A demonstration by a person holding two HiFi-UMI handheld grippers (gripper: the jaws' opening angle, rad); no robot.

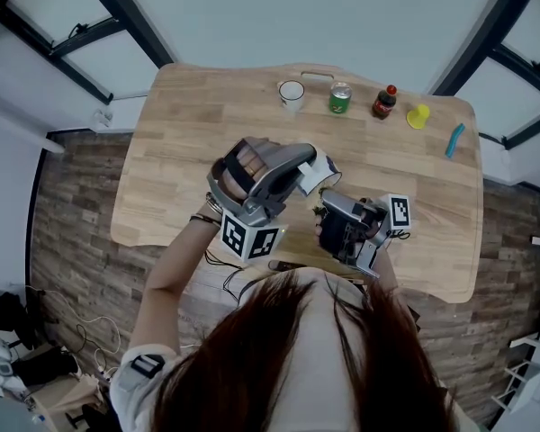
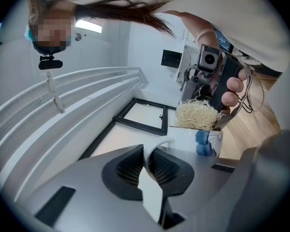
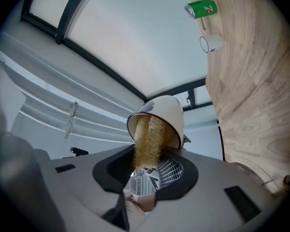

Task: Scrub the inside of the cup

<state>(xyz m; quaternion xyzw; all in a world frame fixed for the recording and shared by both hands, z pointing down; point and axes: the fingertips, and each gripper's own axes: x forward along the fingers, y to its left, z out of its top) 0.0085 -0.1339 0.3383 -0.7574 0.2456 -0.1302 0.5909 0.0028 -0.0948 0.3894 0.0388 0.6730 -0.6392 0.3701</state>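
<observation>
A white cup (image 1: 319, 175) with a blue pattern is held above the wooden table (image 1: 180, 142), tipped on its side. My left gripper (image 2: 147, 166) is shut on the cup's thin handle, and the cup's body (image 2: 191, 139) shows just beyond the jaws. My right gripper (image 3: 146, 167) is shut on a straw-coloured loofah scrubber (image 3: 147, 144), whose far end reaches into the cup's mouth (image 3: 157, 122). In the left gripper view the loofah (image 2: 197, 115) fills the cup's opening, with the right gripper (image 2: 210, 76) behind it. The two grippers (image 1: 308, 171) (image 1: 335, 207) stand close together.
Along the table's far edge stand a second white cup (image 1: 291, 94), a green can (image 1: 340, 98), a dark bottle with a red cap (image 1: 384, 103), a yellow object (image 1: 418, 116) and a blue object (image 1: 454, 139). Wood-patterned floor surrounds the table.
</observation>
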